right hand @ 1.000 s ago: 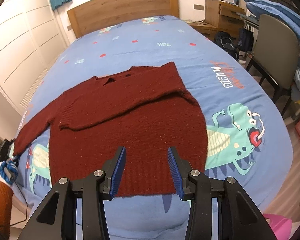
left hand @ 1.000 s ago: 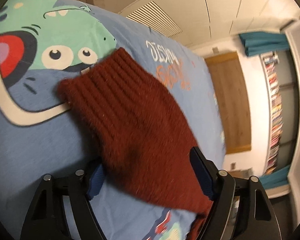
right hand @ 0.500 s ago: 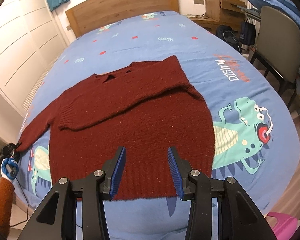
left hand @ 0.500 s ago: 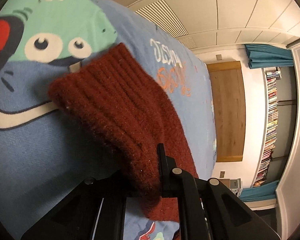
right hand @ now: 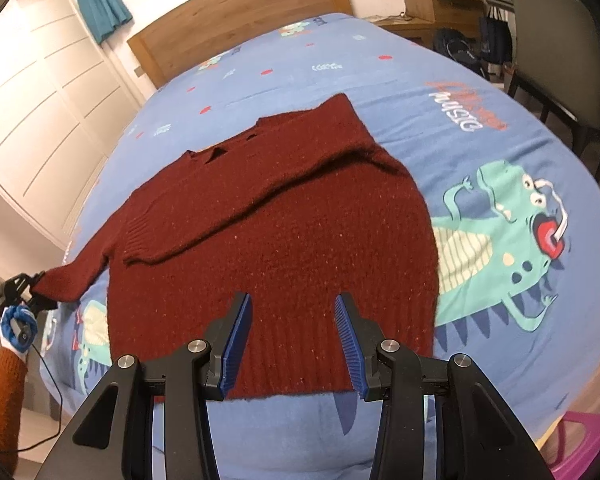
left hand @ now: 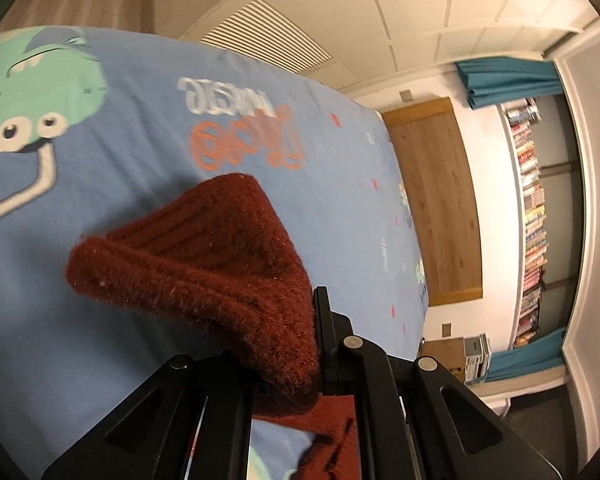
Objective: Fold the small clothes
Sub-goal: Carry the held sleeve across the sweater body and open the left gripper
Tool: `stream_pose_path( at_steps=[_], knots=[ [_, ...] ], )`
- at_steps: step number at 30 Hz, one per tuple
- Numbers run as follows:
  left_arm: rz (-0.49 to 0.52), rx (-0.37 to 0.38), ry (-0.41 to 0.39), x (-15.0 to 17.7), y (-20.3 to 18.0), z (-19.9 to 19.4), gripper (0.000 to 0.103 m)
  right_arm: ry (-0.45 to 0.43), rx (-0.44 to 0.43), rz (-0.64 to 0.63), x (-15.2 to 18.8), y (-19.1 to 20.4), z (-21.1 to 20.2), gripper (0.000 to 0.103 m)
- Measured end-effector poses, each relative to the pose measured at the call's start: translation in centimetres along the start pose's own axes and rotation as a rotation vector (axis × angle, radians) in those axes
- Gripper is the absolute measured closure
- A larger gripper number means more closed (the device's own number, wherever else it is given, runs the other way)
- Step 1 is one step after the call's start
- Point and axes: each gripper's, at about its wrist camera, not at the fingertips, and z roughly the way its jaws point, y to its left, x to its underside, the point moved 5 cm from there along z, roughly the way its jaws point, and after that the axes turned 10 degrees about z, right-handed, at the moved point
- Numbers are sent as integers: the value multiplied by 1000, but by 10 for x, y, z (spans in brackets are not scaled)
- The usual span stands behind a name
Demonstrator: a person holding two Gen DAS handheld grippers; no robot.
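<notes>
A dark red knitted sweater [right hand: 284, 216] lies flat on the blue dinosaur-print bed cover [right hand: 480, 168], one sleeve folded across its chest. Its other sleeve stretches off to the left, where my left gripper [right hand: 24, 296] is shut on the ribbed cuff. In the left wrist view that sleeve cuff [left hand: 204, 264] bunches up, lifted off the cover, pinched between the jaws of the left gripper [left hand: 312, 360]. My right gripper [right hand: 292, 316] hovers open above the sweater's bottom hem, with nothing between its blue pads [right hand: 238, 336].
A wooden headboard [right hand: 236, 28] stands at the far end of the bed. A chair [right hand: 556, 64] and a desk sit to the right, white wardrobe doors [right hand: 40, 112] to the left. A hand in a blue glove with an orange sleeve [right hand: 4, 380] holds the left gripper.
My left gripper shut on the sleeve cuff and lifted it off the bed cover. The right gripper came lower and nearer to the sweater's hem, still open.
</notes>
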Motion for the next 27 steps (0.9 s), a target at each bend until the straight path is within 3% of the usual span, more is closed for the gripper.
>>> stream_pose_path(
  at_steps=[11,18,27],
  knots=[
    [105,120,60,46,-110,43,97,-8,-10,16,0,-40,5,58],
    [167,218,145,99,-192,86,97,-20,-9,13,-1,-61,4,58],
    [273,272,300,182,-265,144,97,-33,20,45,-2,-100,-1,58]
  ],
)
